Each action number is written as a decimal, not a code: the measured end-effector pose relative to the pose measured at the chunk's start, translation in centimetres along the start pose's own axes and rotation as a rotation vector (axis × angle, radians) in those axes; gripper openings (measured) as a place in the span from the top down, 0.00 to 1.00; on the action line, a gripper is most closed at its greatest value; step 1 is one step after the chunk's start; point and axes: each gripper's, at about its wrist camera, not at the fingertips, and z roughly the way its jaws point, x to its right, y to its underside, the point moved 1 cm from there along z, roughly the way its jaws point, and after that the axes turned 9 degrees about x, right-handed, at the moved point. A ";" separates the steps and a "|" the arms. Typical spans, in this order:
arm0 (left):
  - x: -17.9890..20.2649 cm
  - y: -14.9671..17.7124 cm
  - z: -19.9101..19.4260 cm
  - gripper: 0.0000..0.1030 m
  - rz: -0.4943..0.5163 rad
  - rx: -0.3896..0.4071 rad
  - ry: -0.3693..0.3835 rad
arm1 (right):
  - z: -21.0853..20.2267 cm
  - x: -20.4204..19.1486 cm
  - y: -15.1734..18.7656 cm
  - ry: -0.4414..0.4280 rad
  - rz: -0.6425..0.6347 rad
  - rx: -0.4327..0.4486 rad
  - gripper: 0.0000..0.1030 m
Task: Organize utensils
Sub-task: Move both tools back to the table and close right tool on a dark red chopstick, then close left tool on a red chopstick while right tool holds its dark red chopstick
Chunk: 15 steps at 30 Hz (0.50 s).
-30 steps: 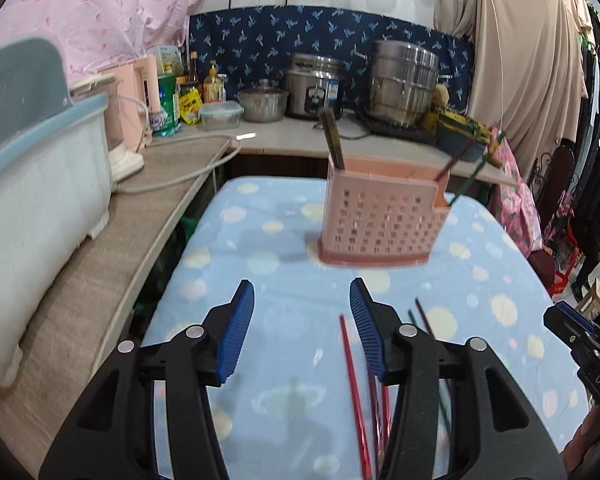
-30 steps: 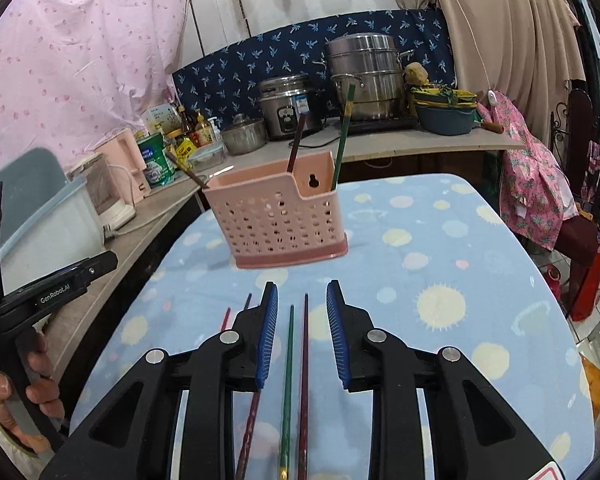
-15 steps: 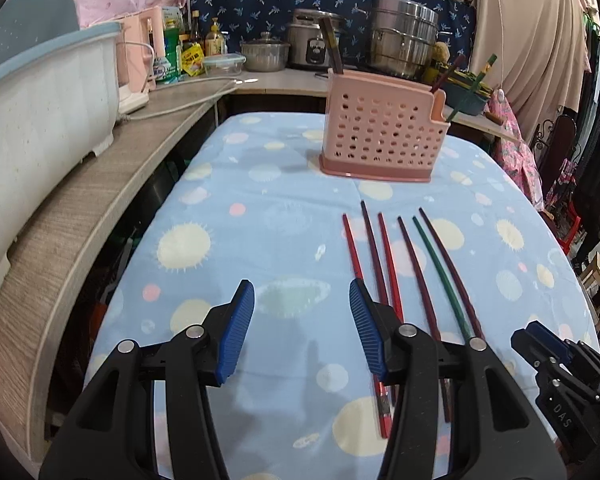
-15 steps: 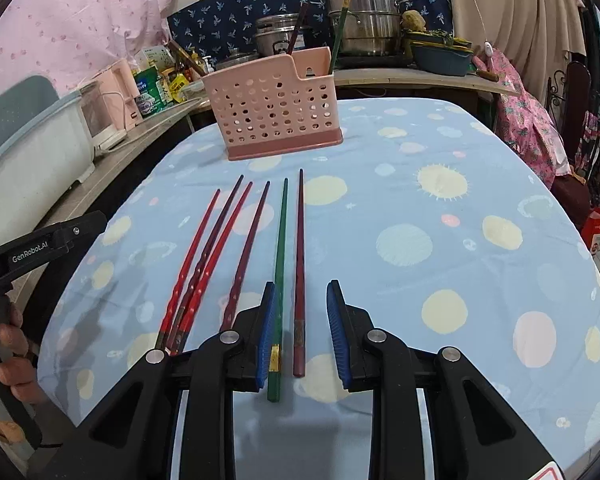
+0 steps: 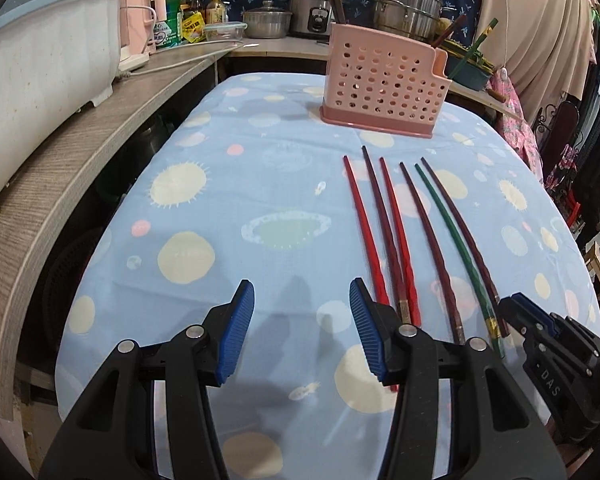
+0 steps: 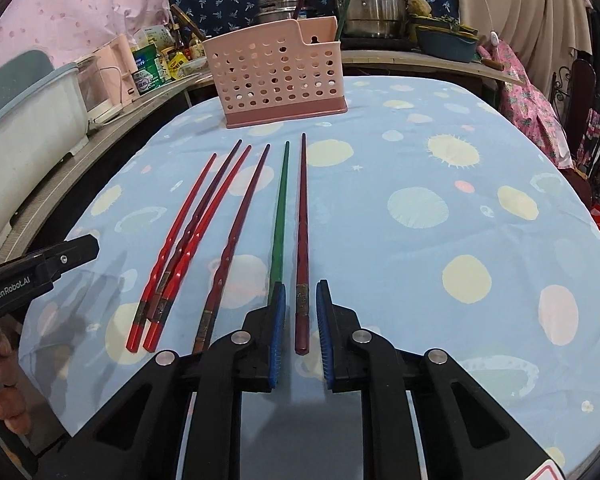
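Observation:
Several chopsticks lie side by side on the blue spotted tablecloth (image 6: 440, 248): bright red ones (image 6: 172, 248), maroon ones (image 6: 236, 232), a green one (image 6: 280, 216) and a dark red one (image 6: 302, 216). My right gripper (image 6: 300, 286) hangs low over their near ends. Its jaws are closing with the dark red chopstick between them, and a small gap still shows on each side. To the left of the chopsticks, my left gripper (image 5: 300, 296) is open over bare cloth with nothing in it. The pink perforated holder (image 6: 280, 76) stands at the far end with a few chopsticks upright in it.
A white basin (image 5: 40, 72) sits on the wooden counter (image 5: 80, 168) along the left. Steel pots (image 5: 408, 4) and bottles line the back counter. Hanging clothes (image 5: 540, 20) fill the right. The table's near edge drops away just below both grippers.
Both grippers have come down toward the table, and the chopsticks' near ends now lie at their tips. The right jaws have narrowed around the dark red chopstick. The left jaws keep their width.

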 end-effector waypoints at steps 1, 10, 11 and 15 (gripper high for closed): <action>0.0 0.2 0.1 0.54 -0.002 -0.004 0.001 | 0.2 0.1 0.1 0.003 0.001 -0.003 0.88; 0.6 1.2 0.1 0.54 0.006 -0.028 0.025 | 0.5 0.2 0.6 0.018 -0.021 0.002 0.92; 0.8 1.2 0.1 0.54 0.007 -0.030 0.030 | 0.5 0.2 0.7 0.019 -0.020 0.002 0.92; 1.2 1.5 0.0 0.52 0.009 -0.038 0.048 | 0.2 0.3 0.9 0.021 -0.020 0.009 0.93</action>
